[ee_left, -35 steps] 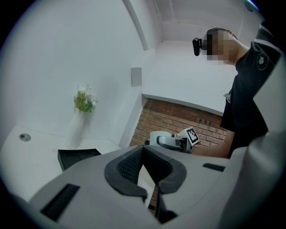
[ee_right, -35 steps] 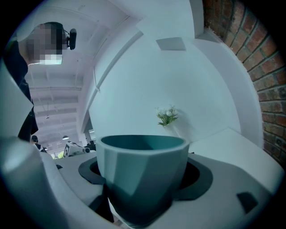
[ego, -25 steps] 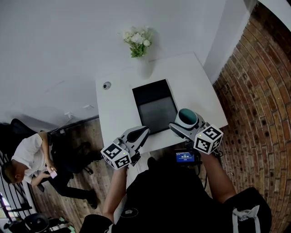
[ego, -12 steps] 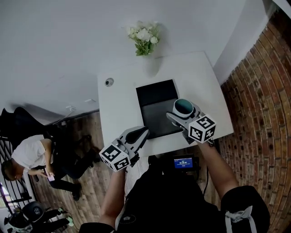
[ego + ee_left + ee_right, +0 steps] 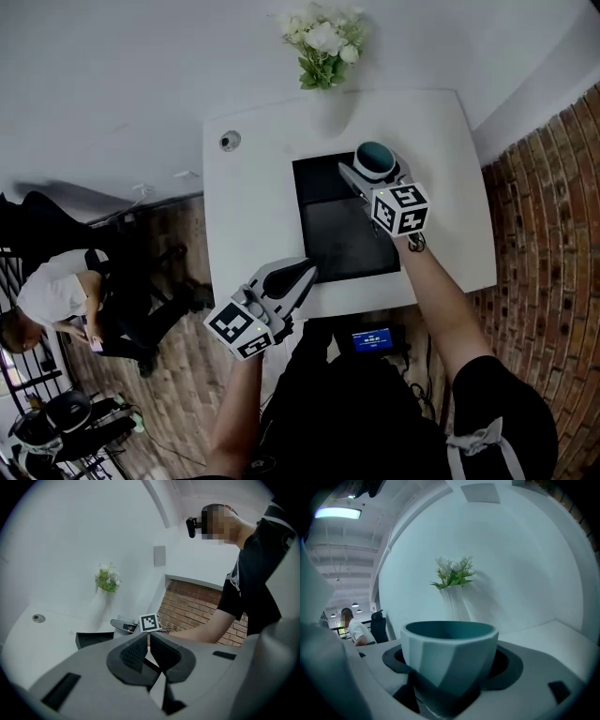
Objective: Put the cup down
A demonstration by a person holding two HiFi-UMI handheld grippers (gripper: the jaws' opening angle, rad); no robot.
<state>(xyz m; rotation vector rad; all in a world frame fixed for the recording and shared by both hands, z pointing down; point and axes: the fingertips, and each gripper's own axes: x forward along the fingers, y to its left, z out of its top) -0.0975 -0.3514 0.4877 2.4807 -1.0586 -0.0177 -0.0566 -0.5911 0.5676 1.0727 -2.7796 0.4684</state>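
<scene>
Teal cup [image 5: 449, 651] is clamped upright between the jaws of the right gripper [image 5: 373, 171], rim level. Head view puts it at upper centre of frame, over the far right corner of the black tray [image 5: 347, 248] on the white table [image 5: 251, 216], just below the vase of white flowers [image 5: 323, 42]. No view shows whether the base touches the tray; my read is it's not set down yet. Left gripper [image 5: 302, 275] is at lower centre, over the near table edge, jaws together with nothing between them, idle. Progress: cup is positioned over the surface, placement not done. Left to do: lower until the base seats, open the jaws, back out without tipping it.
</scene>
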